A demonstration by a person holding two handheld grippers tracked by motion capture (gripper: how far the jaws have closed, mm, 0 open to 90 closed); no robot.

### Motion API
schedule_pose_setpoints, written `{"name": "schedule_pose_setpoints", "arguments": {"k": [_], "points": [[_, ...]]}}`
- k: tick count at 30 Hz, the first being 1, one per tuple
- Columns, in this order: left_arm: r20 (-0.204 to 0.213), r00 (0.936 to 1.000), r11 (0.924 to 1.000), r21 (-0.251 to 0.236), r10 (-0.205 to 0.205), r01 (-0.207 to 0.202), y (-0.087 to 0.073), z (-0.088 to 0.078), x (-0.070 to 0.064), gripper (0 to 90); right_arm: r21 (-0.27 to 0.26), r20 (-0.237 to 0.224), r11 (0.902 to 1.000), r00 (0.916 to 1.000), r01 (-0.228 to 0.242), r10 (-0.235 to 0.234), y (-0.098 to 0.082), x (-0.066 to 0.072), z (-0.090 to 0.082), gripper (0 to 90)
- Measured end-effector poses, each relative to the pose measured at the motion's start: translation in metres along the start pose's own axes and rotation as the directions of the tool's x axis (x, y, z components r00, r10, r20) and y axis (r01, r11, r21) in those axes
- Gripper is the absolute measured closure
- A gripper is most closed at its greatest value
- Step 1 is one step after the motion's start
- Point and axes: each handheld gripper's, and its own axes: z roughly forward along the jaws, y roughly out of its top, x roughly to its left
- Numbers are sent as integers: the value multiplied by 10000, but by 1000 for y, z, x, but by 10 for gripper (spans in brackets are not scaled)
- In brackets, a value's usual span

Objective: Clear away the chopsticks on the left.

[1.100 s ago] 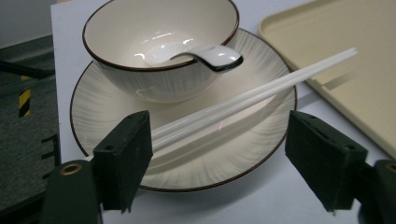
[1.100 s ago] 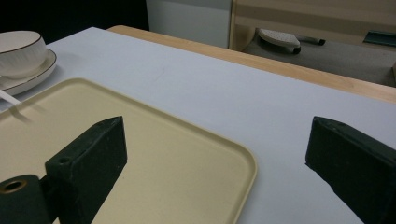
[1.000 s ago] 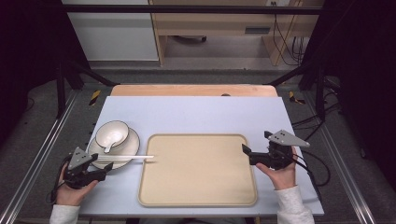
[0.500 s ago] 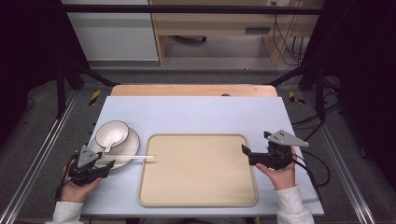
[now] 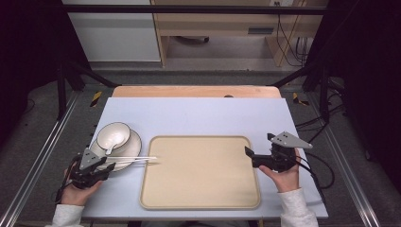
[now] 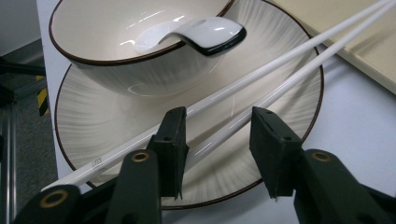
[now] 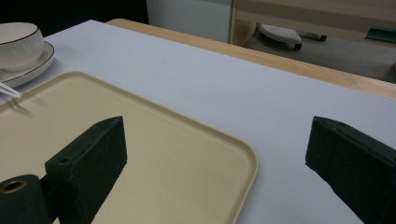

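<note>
A: Where do the chopsticks (image 6: 261,77) lie?

B: The pair of white chopsticks rests across the near part of the ribbed plate (image 5: 132,144), at the left of the desk (image 5: 198,118). Their tips reach over the left rim of the beige tray (image 5: 198,189). In the left gripper view they run slantwise from lower left to upper right.

A: And the left hand-held gripper (image 6: 219,144)?

B: It is set low over the plate's near edge. Its jaws have just been closing and are partly drawn in. One chopstick passes between the jaws; the other runs behind the left jaw. A gap remains on the right side, so the pads do not yet pinch the sticks.

A: What stands on the plate?

B: A white bowl (image 6: 116,51) with a dark rim, toward the plate's far side. A ceramic spoon (image 6: 196,32) lies in it, handle hooked over the bowl's edge.

A: The right hand-held gripper (image 7: 215,154)?

B: Spread wide and empty, held at the right edge of the tray. In the right gripper view, one jaw is over the tray and the other over the bare desk, with the tray's corner between them.
</note>
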Motion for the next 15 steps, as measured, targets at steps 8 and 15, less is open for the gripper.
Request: {"name": "schedule_pose_setpoints", "arguments": {"k": [8,15], "points": [[257,9997,10000,35,16,-16,2,-1,-2,660,14,8,10000,10000,26,-26,0,-1,0,59],[504,9986,9998,141,163,-171,5,1,-7,728,23,-4,10000,10000,26,-26,0,-1,0,59]]}}
